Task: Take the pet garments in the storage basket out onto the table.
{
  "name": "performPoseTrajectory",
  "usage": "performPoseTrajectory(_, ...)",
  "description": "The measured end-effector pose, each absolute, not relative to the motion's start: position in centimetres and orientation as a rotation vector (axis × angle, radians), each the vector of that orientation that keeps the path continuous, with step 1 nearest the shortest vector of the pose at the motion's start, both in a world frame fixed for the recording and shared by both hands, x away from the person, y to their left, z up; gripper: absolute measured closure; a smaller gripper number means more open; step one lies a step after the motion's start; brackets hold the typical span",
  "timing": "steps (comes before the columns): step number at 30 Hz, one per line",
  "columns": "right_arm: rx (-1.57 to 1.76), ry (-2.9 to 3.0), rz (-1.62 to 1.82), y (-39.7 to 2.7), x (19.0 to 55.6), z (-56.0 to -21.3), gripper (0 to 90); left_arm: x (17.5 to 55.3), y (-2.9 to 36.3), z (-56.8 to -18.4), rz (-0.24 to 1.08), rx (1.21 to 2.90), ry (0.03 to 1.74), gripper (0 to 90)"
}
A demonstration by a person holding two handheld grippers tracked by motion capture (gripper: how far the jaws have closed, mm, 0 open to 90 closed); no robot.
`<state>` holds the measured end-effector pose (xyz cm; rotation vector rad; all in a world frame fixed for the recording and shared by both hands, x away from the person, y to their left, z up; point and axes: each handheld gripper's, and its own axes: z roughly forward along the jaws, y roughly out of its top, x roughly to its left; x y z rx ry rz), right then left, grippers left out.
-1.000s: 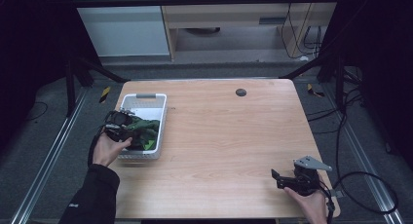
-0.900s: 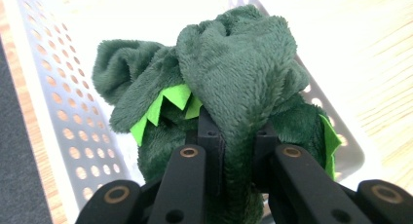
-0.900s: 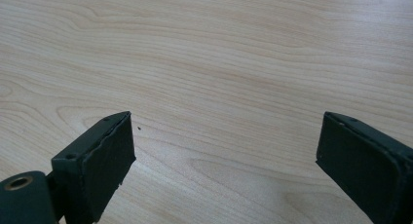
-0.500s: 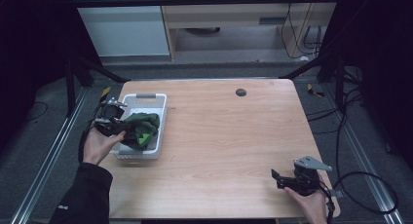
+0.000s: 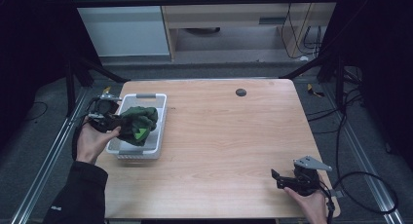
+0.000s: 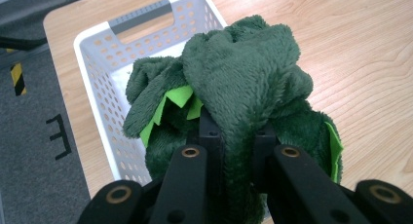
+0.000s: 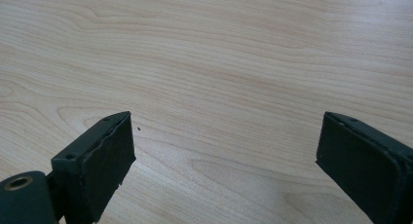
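Clearly the left hand-held gripper (image 5: 113,122) pinches a fold of the green plush (image 6: 234,87) over the basket (image 5: 158,104), so soft fabric might slip free, while the right hand-held gripper (image 7: 224,160) gapes wide above the bench (image 5: 234,136).

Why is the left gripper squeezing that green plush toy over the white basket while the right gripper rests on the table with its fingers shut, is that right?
Not quite. The right gripper rests on the wooden table with its fingers wide apart and nothing between them, as the right gripper view shows. The rest holds: the left gripper squeezes the green plush toy over the white basket.
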<state>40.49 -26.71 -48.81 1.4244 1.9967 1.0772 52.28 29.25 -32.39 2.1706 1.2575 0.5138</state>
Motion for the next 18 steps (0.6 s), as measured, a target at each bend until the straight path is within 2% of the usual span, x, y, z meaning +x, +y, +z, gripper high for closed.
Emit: performPoseTrajectory(18, 1.409, 1.988, 1.075, -26.8, 40.5, -48.8, 6.7, 50.7, 28.4, -29.6, 0.507, 2.195, 1.173, 81.4)
